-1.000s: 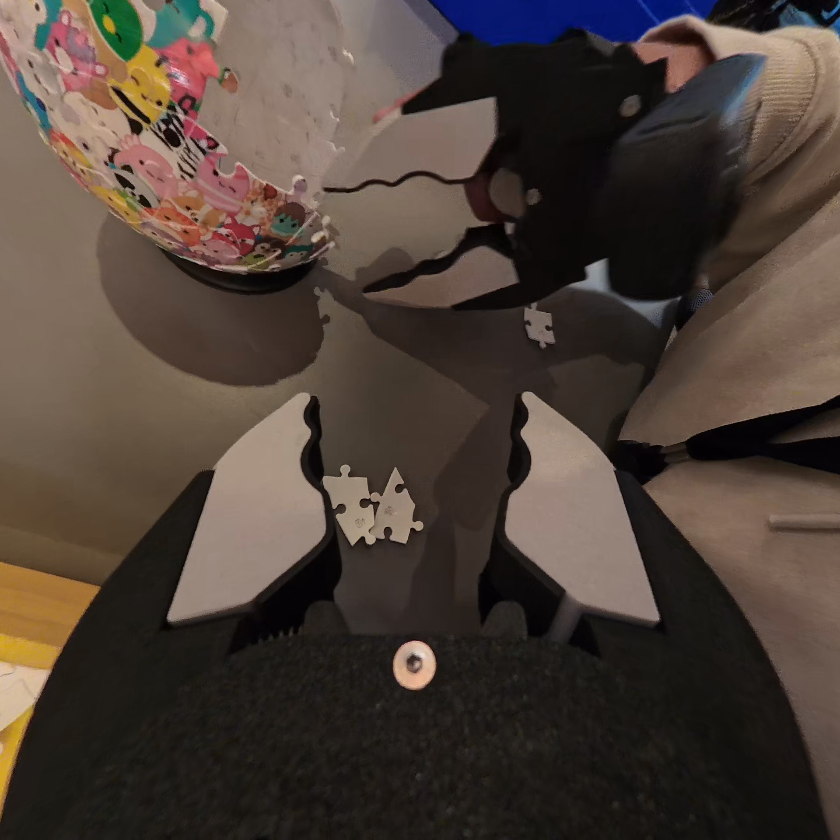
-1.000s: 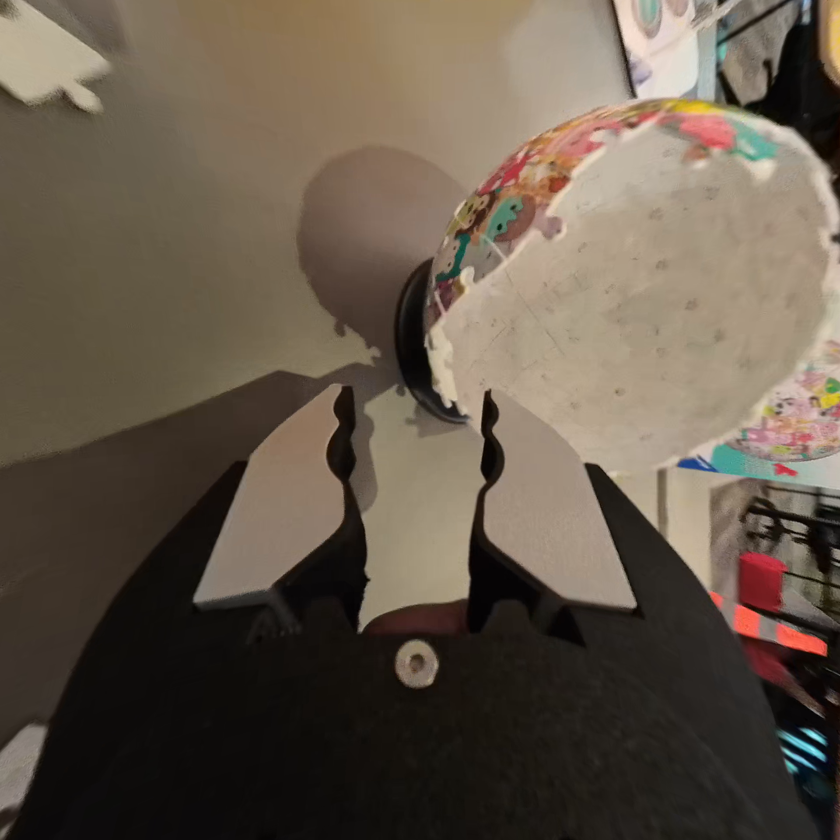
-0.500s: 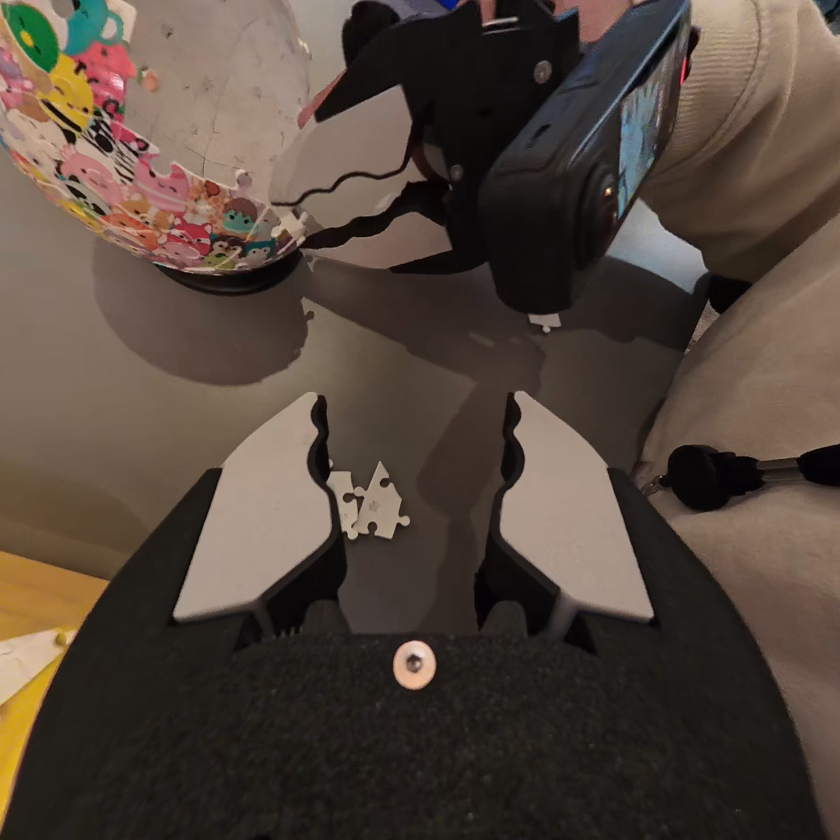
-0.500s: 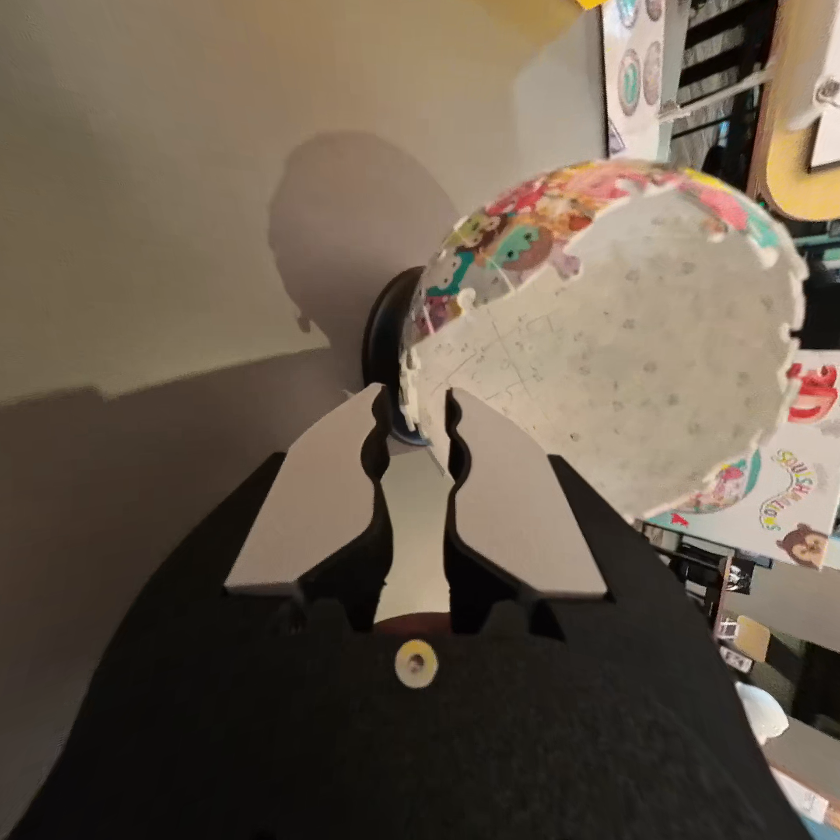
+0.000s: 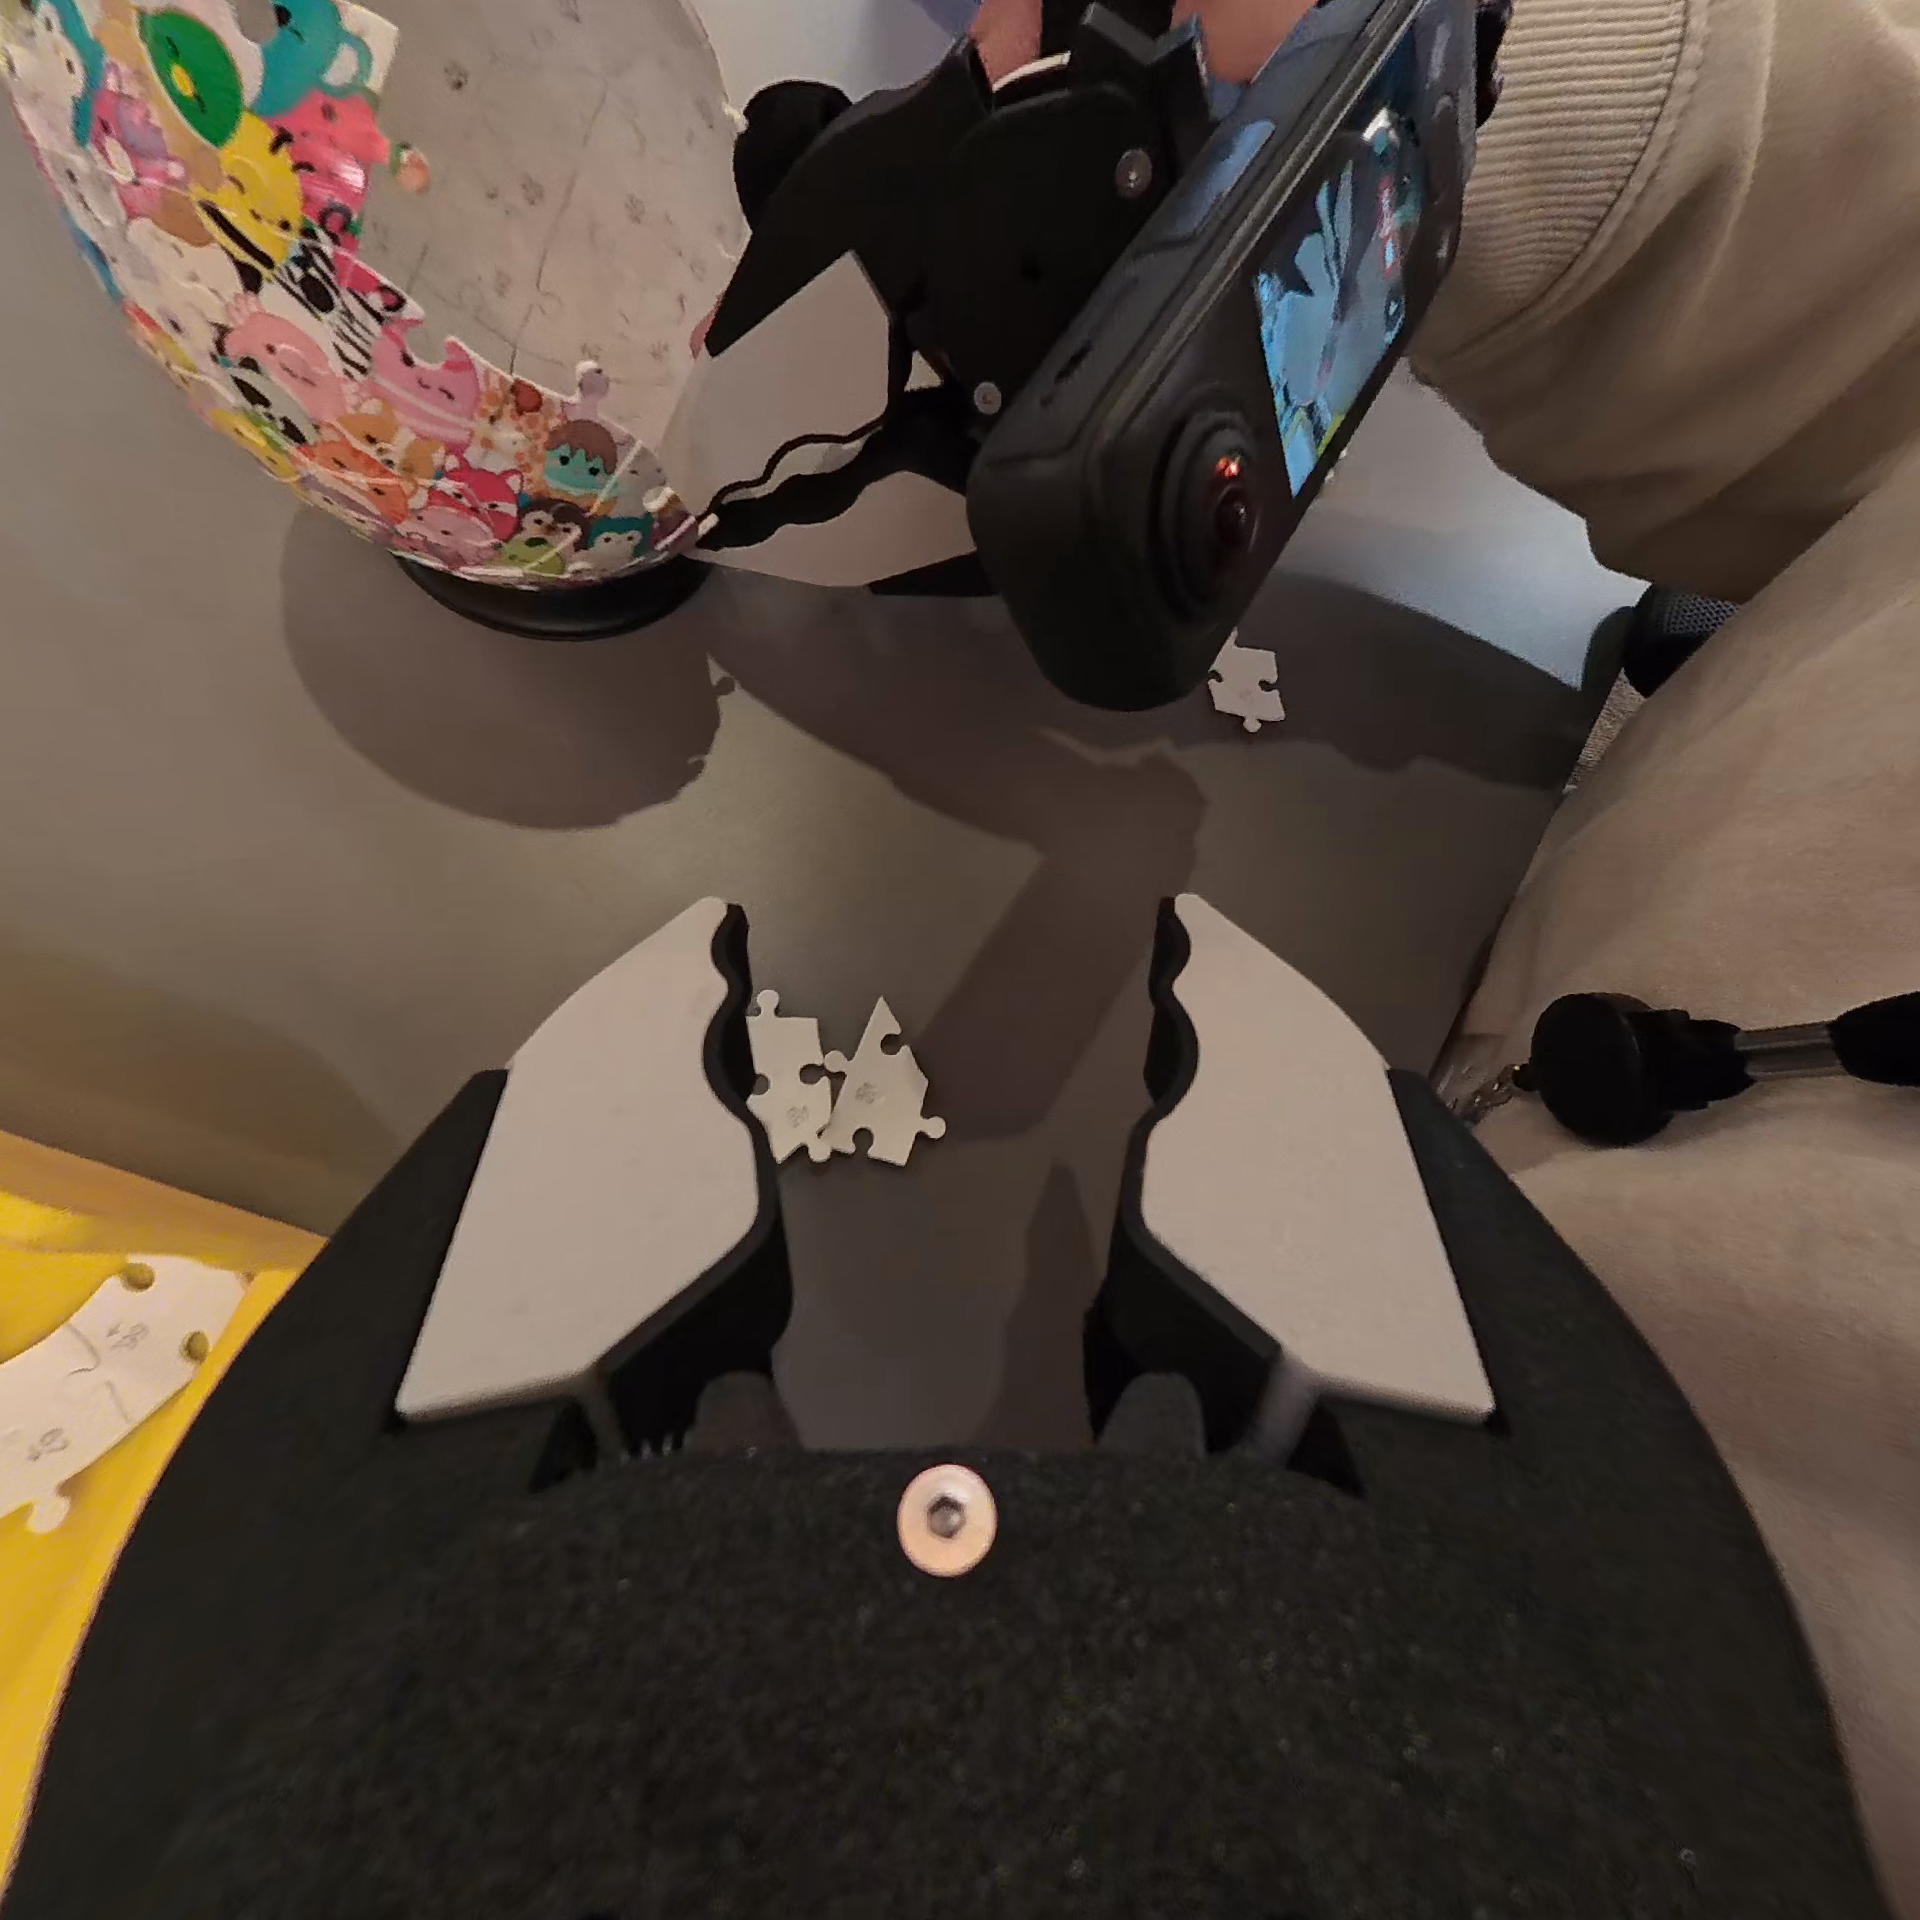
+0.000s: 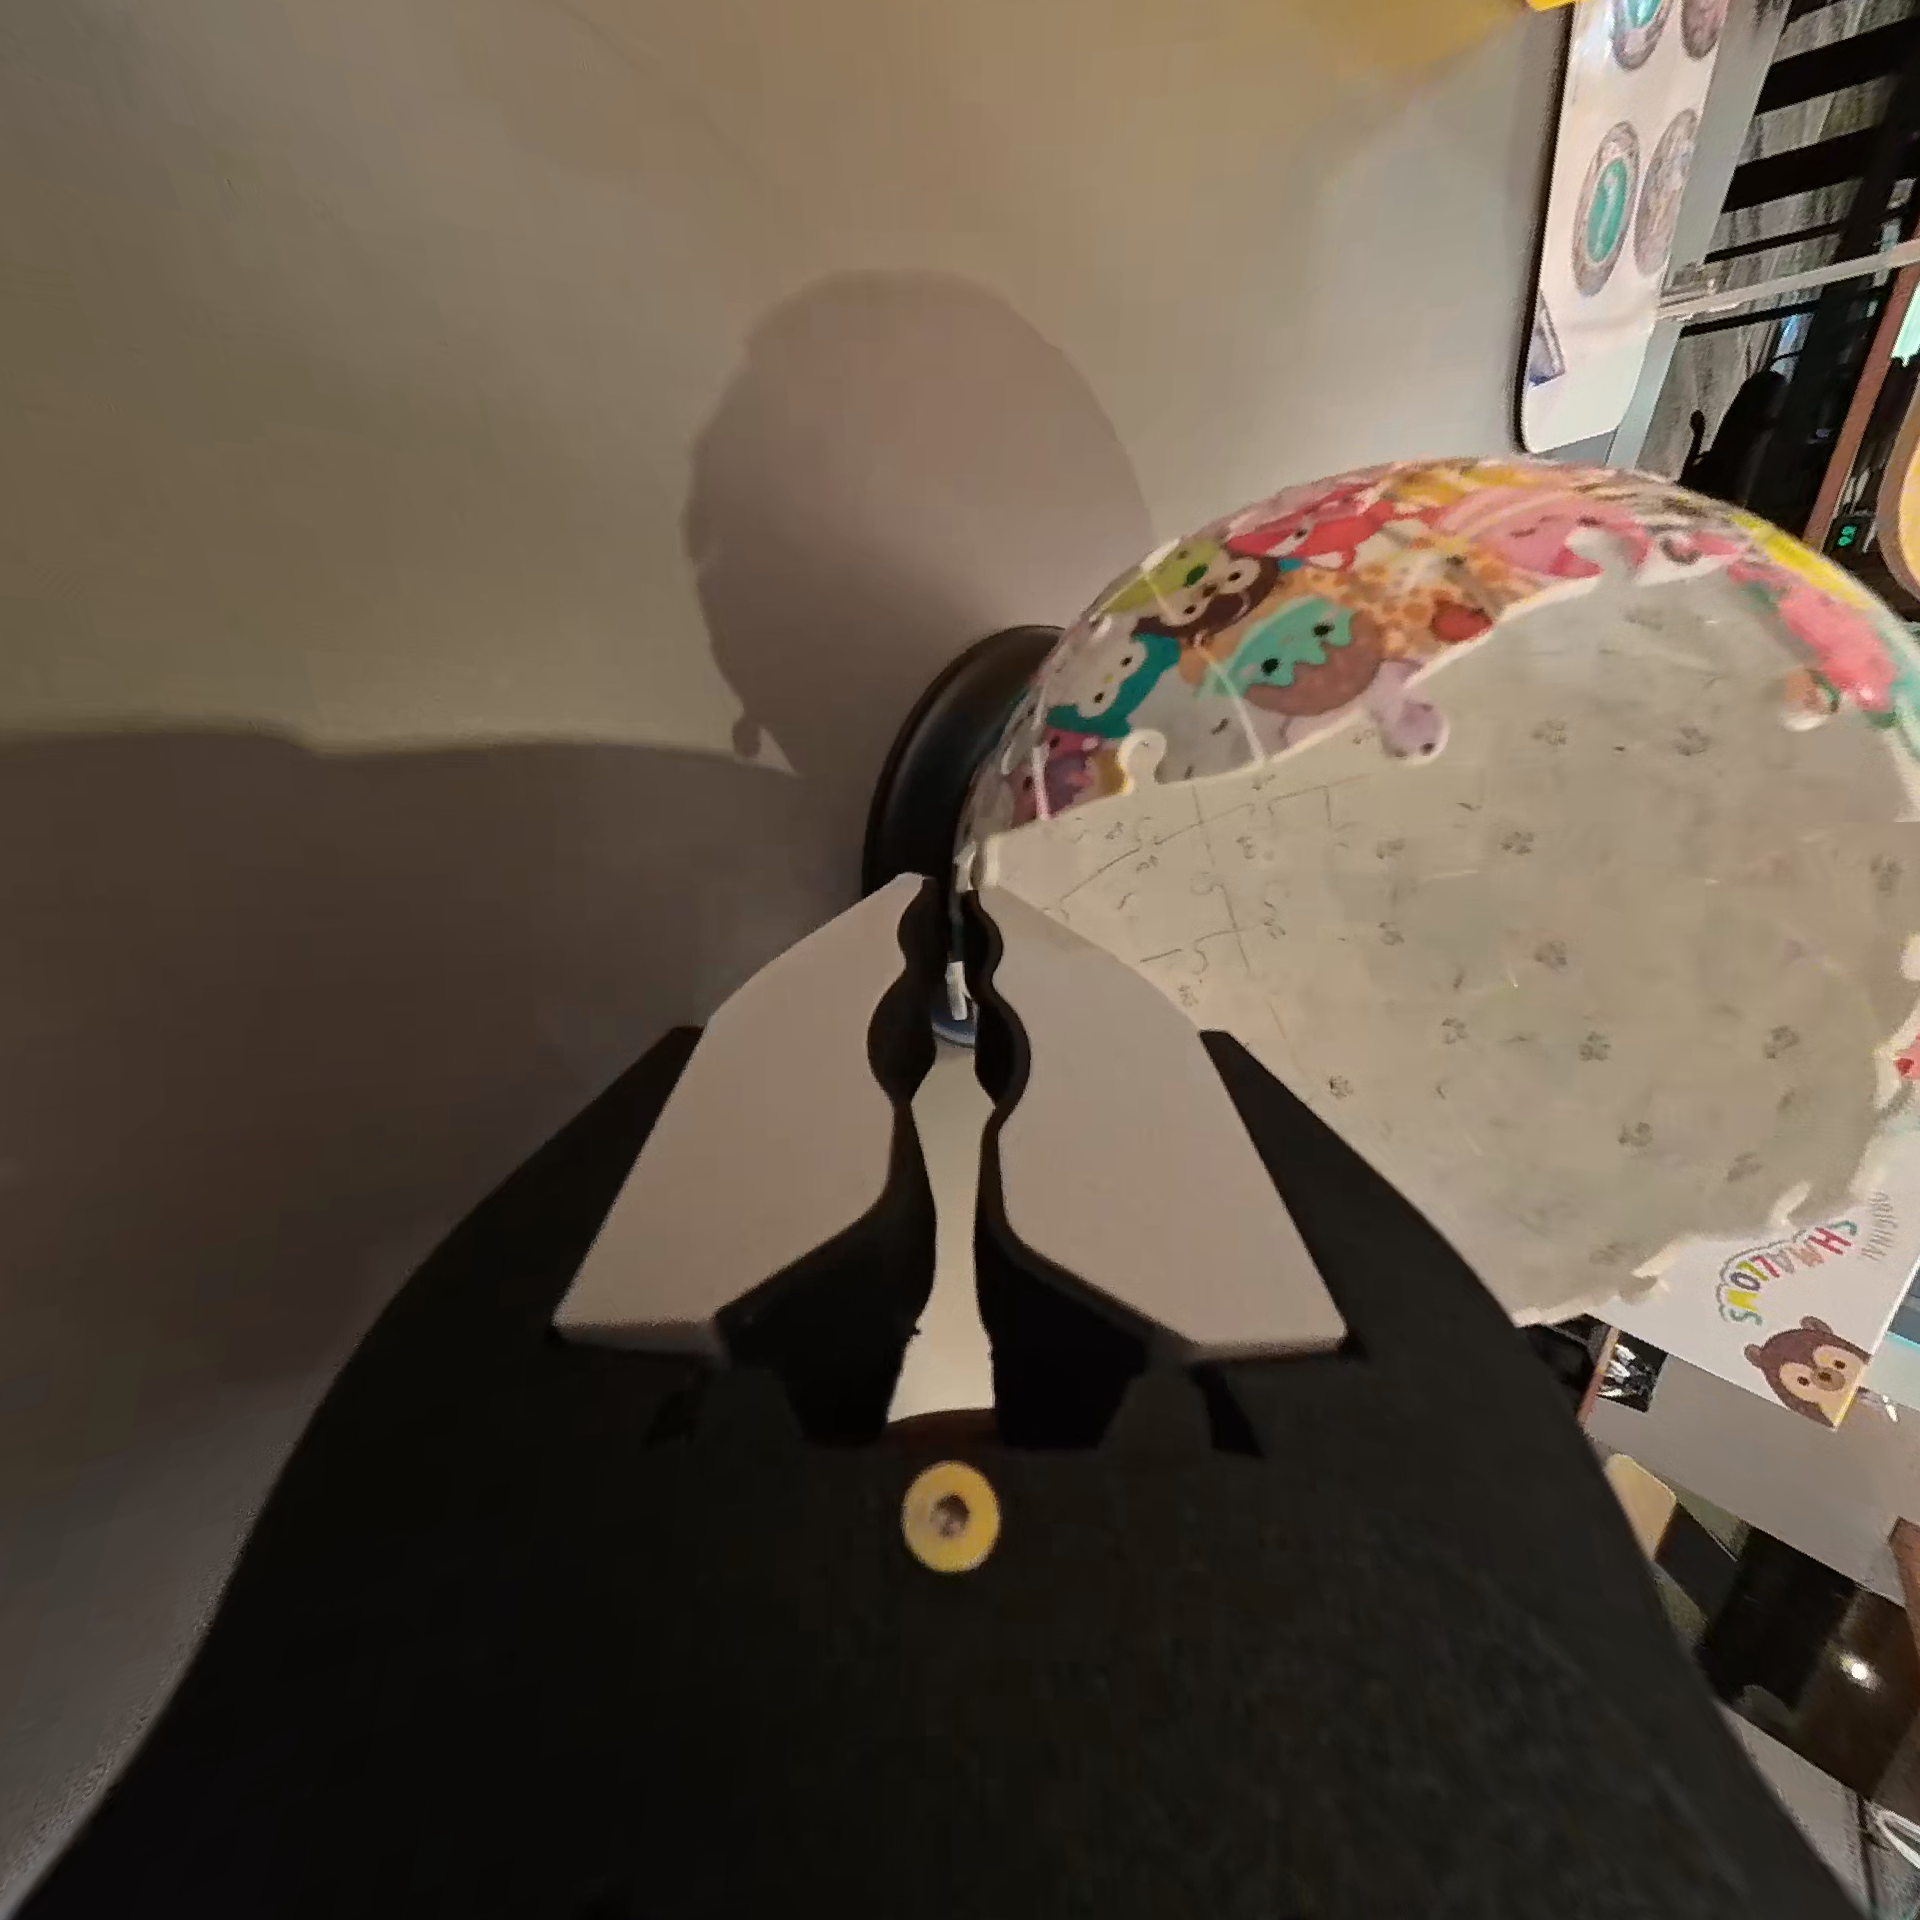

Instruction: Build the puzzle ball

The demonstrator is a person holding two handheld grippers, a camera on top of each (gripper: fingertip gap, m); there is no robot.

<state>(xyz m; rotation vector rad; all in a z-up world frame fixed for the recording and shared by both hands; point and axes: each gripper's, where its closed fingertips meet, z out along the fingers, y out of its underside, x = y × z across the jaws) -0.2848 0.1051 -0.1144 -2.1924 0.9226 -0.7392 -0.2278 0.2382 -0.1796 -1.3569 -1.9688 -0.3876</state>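
- The worktop (image 5: 312, 831) carries everything; it is grey and lies under both pairs of tongs.
- One puzzle ball (image 5: 343, 312), half built, sits on one dark round stand (image 5: 540, 608). It is ahead and to the left of the left tongs (image 5: 951, 940), well apart from them, and directly at the tips of the right tongs (image 6: 951, 899). Its open side, showing the pale inside of the shell, faces the right tongs.
- The right tongs are the nearer pair by far (judging from both views). They are drawn nearly together around the lowest edge of the shell, next to the stand; a thin pale sliver shows in the narrow gap, though whether they truly pinch it cannot be told.
- The left tongs stand wide and hold nothing, hanging low over the worktop.
- Two joined loose pieces (image 5: 836, 1081) lie pale side up between the left tongs' fingers, close against the left finger (image 5: 623, 1143). Their joined length runs across the gap, not along it, so the likely next pick asks the tongs to shift left and come straight down.
- One single piece (image 5: 1247, 686) lies farther ahead and to the right, partly under the right tongs' camera body (image 5: 1195, 416).
- More pale pieces (image 5: 94, 1382), count unclear, rest on a yellow surface (image 5: 62, 1558) at the near left.
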